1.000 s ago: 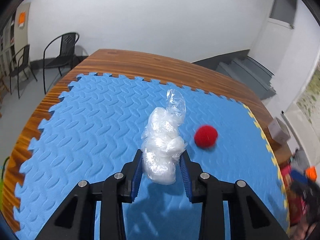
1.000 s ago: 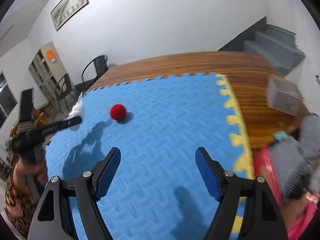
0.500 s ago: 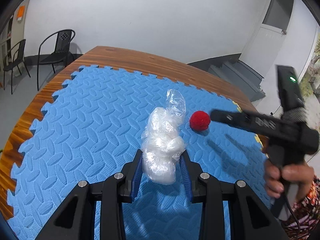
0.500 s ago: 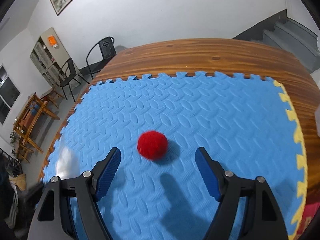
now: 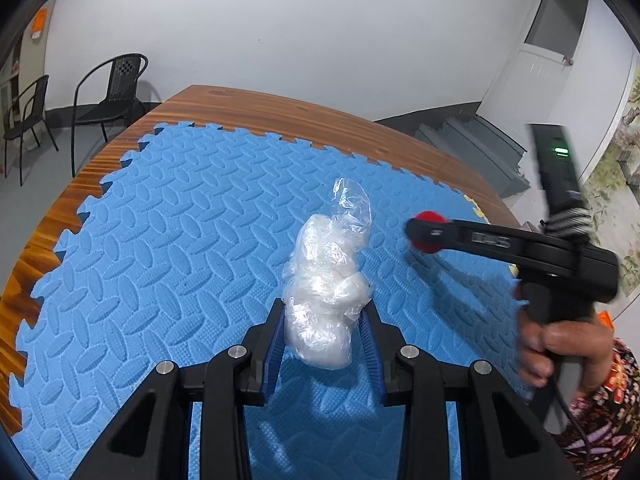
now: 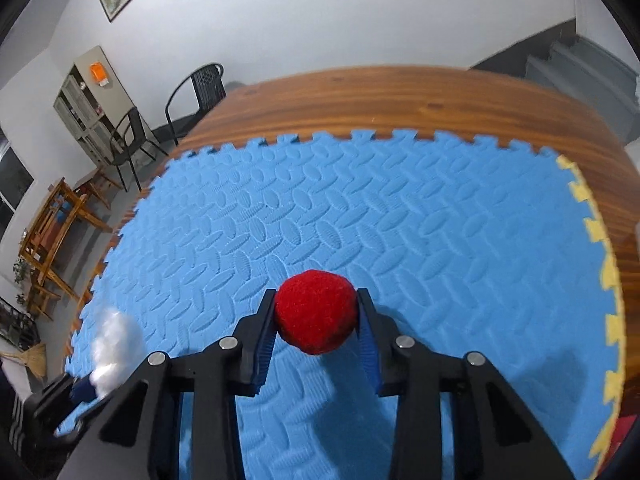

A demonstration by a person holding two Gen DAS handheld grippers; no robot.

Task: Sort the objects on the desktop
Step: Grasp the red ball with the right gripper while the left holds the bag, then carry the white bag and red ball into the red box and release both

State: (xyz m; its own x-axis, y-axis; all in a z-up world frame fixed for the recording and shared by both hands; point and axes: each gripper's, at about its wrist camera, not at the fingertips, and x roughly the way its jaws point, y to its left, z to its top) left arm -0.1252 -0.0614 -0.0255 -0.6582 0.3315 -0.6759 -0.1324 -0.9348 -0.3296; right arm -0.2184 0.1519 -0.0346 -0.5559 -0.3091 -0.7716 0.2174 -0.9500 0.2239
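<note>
Wooden table [image 6: 400, 92], round-edged, glossy grain. On it a blue foam mat [image 6: 360, 208], interlocking puzzle edge, embossed leaf-ish tread, w/ a yellow strip down its right border. No bin, tray or sorting spot shows in either view, so where things go next can't be told.

Plastic bag [image 5: 326, 280]: clear crinkly film bunched round whitish contents, lumpy, elongated. Long axis runs straight away from the left gripper [image 5: 324, 316] along its pointing line, twisted loose tail at the far end. Left gripper's blue ribbed pads press the bag's near, fatter end from both sides; held just above the mat, going by the shadow under it (can't be sure it's fully clear).

Red pom-pom ball [image 6: 316, 312]: round, fuzzy, felt-like, soft, no long axis. Sits squarely between the right gripper [image 6: 316, 320] pads, both touching its sides, so closed on it. Ball at or just above the mat surface; contact underneath is hidden.

Key relation: each thing lies dead ahead of its own gripper, already clamped. From the left wrist view the ball is to the right of the bag and a bit farther off, near but apart, w/ the right gripper's arm reaching in from the right, person's hand [image 5: 560, 344] on its handle.

Judgement: pick-up done for both; next is lift & carry.
</note>
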